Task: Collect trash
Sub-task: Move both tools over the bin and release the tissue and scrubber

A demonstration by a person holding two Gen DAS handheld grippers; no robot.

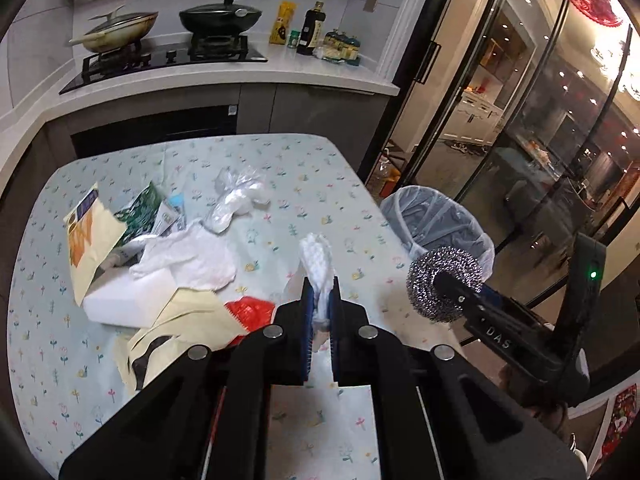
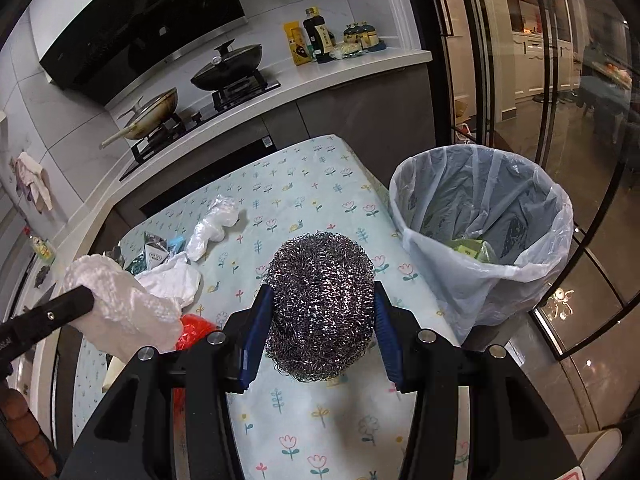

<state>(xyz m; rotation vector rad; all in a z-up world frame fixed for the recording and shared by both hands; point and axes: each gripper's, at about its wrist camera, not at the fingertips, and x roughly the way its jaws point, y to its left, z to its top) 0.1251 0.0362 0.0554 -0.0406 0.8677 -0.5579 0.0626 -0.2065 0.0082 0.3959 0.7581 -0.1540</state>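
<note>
Several scraps of trash (image 1: 168, 256) lie heaped at the table's (image 1: 280, 168) left. The left gripper (image 1: 319, 308) pinches one white tissue wad (image 1: 318, 268) above the cloth; the right gripper (image 2: 322, 316) clamps one steel-wool ball (image 2: 320, 304) — beside one lined bin (image 2: 480, 240).

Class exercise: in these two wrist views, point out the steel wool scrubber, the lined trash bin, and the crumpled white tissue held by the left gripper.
steel wool scrubber (image 2: 320, 304), right wrist view, centre of the wire ball.
lined trash bin (image 2: 404, 184), right wrist view, bag-covered left rim.
crumpled white tissue (image 1: 318, 260), left wrist view, upper part above the gripper pads.
</note>
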